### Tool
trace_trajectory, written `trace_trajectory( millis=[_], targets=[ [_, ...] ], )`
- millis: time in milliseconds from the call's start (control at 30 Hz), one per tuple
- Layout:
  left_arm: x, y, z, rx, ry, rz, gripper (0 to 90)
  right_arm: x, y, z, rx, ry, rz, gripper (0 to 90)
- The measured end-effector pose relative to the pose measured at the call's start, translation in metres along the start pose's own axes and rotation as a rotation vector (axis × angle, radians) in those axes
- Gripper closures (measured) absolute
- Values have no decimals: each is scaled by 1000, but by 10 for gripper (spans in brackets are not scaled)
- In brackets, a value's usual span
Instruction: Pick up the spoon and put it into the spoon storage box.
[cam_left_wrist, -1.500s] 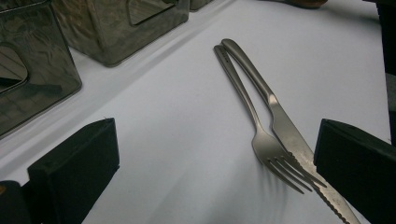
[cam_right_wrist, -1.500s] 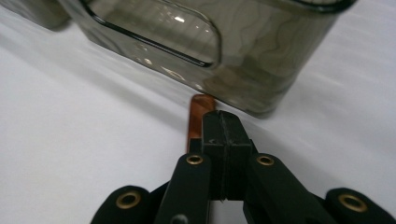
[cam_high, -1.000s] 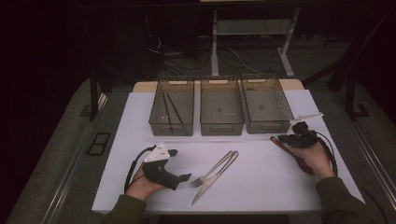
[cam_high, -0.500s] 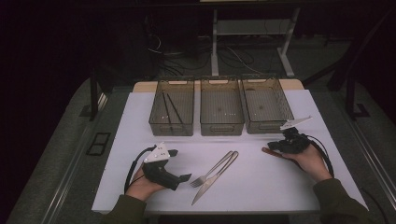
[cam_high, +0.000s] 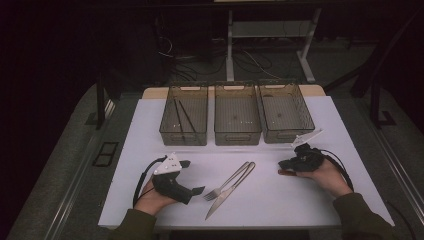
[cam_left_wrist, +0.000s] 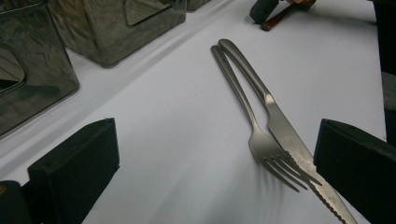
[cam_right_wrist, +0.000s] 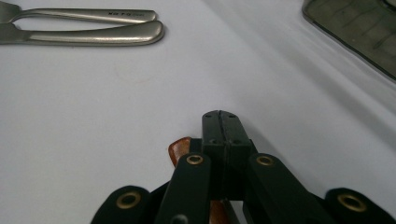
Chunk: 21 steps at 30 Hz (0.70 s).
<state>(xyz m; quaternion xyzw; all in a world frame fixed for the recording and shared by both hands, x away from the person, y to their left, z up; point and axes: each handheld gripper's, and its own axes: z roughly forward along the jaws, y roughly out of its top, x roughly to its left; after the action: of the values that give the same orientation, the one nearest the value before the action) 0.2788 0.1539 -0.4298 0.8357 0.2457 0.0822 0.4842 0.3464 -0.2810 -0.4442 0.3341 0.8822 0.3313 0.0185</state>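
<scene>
The fork (cam_left_wrist: 261, 144) and the serrated knife (cam_left_wrist: 285, 133) are brushed metal with a dull satin sheen. The bench (cam_high: 280, 200) is covered in smooth matt white. The three bins (cam_high: 237, 120) are smoky translucent plastic. The right claw (cam_right_wrist: 220, 122) is matt black, over a glossy reddish-brown handle (cam_right_wrist: 180, 149).

Left gripper (cam_high: 192, 176): jaws wide apart, nothing between them, low just left of the fork (cam_high: 227, 182).
Right gripper (cam_high: 284, 165): jaws pressed together, low, right of the fork.
Forearms: enter from the near edge.
</scene>
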Motion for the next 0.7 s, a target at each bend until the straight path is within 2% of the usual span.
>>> trace_trajectory(
  millis=[133, 233, 433, 600, 700],
  targets=[
    [0, 0, 0, -1, 0, -1, 0, 0, 0, -1, -6, -13, 4, 887],
    [0, 0, 0, -2, 0, -2, 0, -2, 0, -9, -45, -41, 22, 882],
    [1, 0, 0, -3, 0, -2, 0, -8, -9, -32, -117, -98, 86, 731],
    [1, 0, 0, -4, 0, -2, 0, -11, -26, -52, -152, -120, 108, 598],
    [1, 1, 0, 3, -2, 4, 0, -13, -39, -67, -178, -143, 143, 545]
  ],
)
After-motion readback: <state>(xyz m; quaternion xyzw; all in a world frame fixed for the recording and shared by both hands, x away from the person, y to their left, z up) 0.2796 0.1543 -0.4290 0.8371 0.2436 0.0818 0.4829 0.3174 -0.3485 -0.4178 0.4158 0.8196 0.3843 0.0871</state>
